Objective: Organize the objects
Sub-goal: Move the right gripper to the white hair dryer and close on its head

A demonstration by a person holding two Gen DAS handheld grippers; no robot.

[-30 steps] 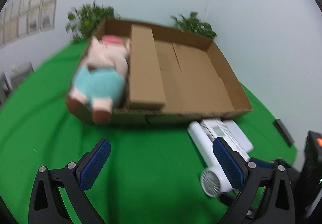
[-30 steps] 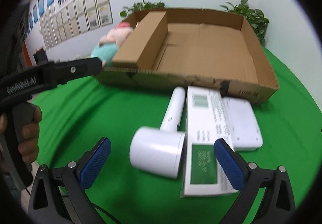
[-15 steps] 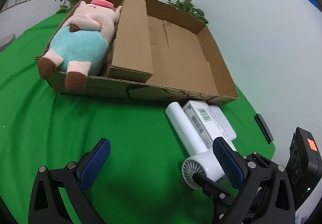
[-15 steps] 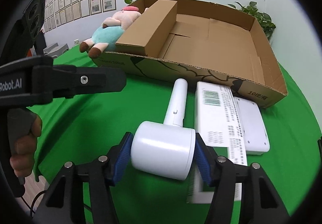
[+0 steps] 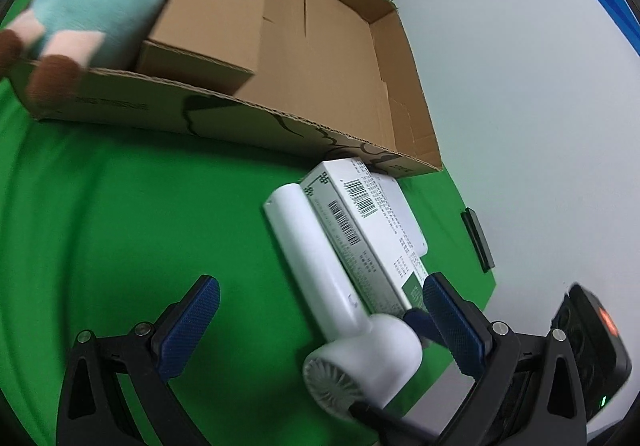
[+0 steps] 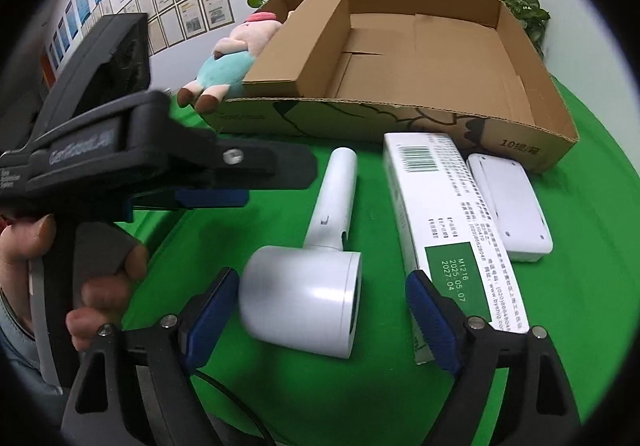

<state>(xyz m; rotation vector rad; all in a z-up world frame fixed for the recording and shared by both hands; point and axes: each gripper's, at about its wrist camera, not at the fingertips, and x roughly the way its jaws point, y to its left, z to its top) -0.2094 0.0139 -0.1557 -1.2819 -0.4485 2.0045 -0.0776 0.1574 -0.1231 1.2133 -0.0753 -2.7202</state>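
Observation:
A white hair dryer (image 6: 308, 270) lies on the green table, its head between the spread fingers of my right gripper (image 6: 320, 314), which is open with gaps on both sides. The dryer also shows in the left wrist view (image 5: 340, 310). A long white box with barcodes (image 6: 444, 213) lies to its right, then a flat white device (image 6: 508, 205). My left gripper (image 5: 320, 326) is open, low over the table, with the dryer handle between its fingers but untouched. The cardboard tray (image 6: 400, 113) holds a plush pig (image 6: 232, 57) and a brown carton (image 6: 304, 41).
Potted plants (image 6: 520, 5) stand behind the tray by the white wall. A black flat object (image 5: 478, 240) lies at the table's right edge. The left gripper's body and the hand holding it (image 6: 100, 181) fill the left of the right wrist view.
My right gripper was shut on the dryer head half a second ago and has now opened. My left gripper has moved forward and lower toward the dryer and the white box.

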